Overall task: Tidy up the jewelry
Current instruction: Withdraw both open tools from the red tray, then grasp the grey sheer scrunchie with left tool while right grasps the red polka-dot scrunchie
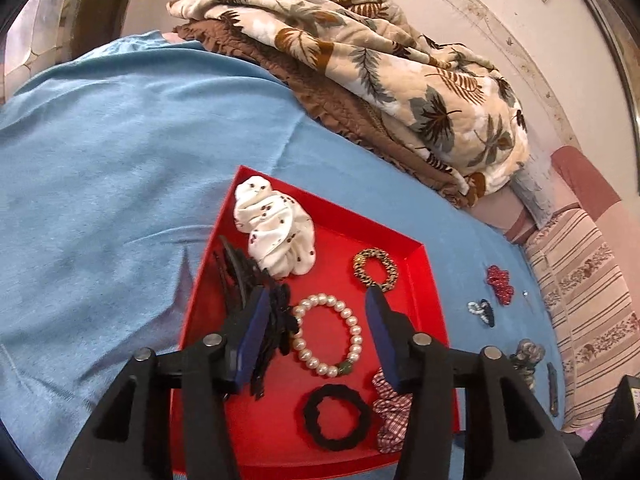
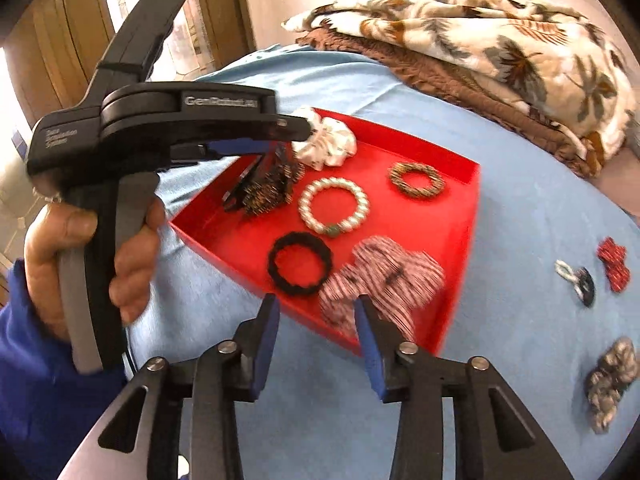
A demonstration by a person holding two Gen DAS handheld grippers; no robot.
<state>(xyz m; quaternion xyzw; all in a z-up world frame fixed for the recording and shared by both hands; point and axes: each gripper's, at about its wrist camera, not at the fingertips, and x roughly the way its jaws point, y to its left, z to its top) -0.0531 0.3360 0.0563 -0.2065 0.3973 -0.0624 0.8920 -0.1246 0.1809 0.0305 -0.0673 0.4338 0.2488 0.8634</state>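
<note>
Where blanket [image 1: 384, 76] crowds bedsheet [image 1: 100, 160], red tray [image 1: 416, 280] beside

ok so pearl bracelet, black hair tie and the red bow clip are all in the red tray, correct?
Not the red bow clip: the right wrist view shows it on the blue sheet, outside the red tray. The pearl bracelet and black hair tie are in the tray.

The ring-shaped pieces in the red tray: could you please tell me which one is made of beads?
The pearl bracelet in the middle of the red tray; its white beads set it apart from the plain black hair tie and the leopard-print tie.
</note>
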